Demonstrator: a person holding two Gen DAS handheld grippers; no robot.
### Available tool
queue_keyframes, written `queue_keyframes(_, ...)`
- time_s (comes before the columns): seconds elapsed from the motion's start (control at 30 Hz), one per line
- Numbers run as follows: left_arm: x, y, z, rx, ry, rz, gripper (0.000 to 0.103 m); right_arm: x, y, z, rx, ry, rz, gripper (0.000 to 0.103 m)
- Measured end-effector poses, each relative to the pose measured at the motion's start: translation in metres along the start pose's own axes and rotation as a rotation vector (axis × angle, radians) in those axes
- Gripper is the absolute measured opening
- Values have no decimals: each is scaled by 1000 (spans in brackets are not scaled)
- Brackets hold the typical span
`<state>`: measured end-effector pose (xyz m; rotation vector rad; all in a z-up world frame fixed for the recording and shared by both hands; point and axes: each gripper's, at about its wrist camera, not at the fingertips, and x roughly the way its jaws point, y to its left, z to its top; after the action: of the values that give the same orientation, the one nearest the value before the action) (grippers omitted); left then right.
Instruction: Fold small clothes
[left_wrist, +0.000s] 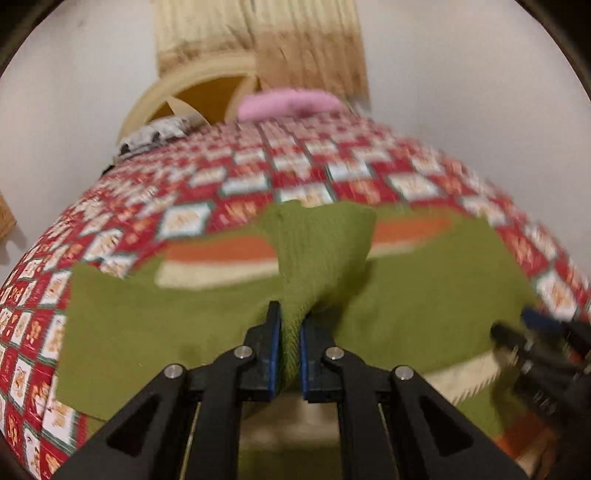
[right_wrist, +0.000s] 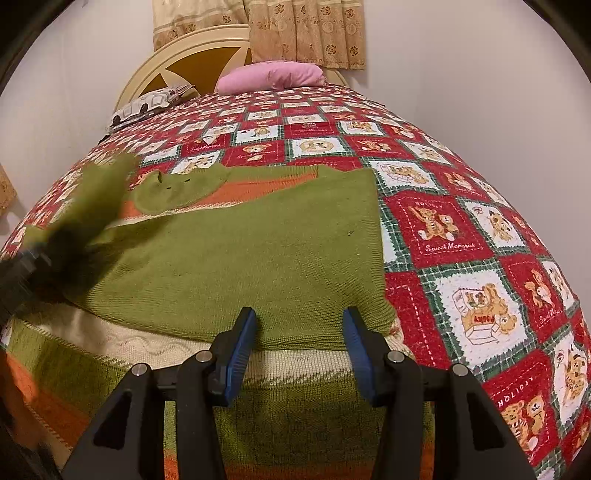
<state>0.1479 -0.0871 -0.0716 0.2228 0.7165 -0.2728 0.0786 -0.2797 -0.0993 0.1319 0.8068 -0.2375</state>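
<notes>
A small green knit sweater (right_wrist: 258, 251) with orange and cream stripes lies on the bed. It also shows in the left wrist view (left_wrist: 424, 295). My left gripper (left_wrist: 290, 328) is shut on a bunched green part of the sweater (left_wrist: 325, 251), lifted above the rest; it shows blurred at the left of the right wrist view (right_wrist: 44, 258). My right gripper (right_wrist: 300, 328) is open and empty, just above the sweater's folded right part near its lower edge. It shows blurred at the right edge of the left wrist view (left_wrist: 532, 332).
The bed is covered by a red, white and green teddy-bear quilt (right_wrist: 461, 229). A pink pillow (right_wrist: 271, 78) and a patterned pillow (right_wrist: 147, 105) lie by the cream headboard (right_wrist: 192, 55). Curtains (right_wrist: 306, 29) hang behind. White walls stand on both sides.
</notes>
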Motion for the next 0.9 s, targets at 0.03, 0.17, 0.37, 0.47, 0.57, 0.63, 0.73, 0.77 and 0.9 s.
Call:
queue_keyframes(0.03, 3, -2, -1, 10, 27, -1, 18, 0, 0, 0, 2, -1, 2, 50)
queue_keyframes(0.17, -14, 8, -6, -19, 55, -42, 78, 0, 0, 0, 4, -1, 4, 50)
queue_keyframes(0.37, -54, 68, -36, -148, -16, 10, 94, 0, -1, 0, 13, -2, 14, 50)
queue_keyframes(0.47, -50, 105, -54, -262, 1, 85, 94, -8, 0, 5, 27, 2, 28, 50)
queue_keyframes(0.57, -31, 132, -71, -400, 80, 82, 93, -24, 4, 16, 107, -5, 153, 52)
queue_keyframes(0.63, -25, 144, -78, -510, 94, 17, 93, -29, 14, 24, 181, 13, 299, 68)
queue_keyframes(0.73, -28, 150, -82, -583, 55, 29, 93, -16, 38, 35, 203, 53, 346, 73)
queue_keyframes(0.77, -28, 150, -83, -598, 50, 28, 93, -11, 47, 37, 183, 49, 331, 73)
queue_keyframes(0.9, -31, 157, -88, -664, 23, 43, 93, 27, 94, 36, 21, 136, 194, 59)
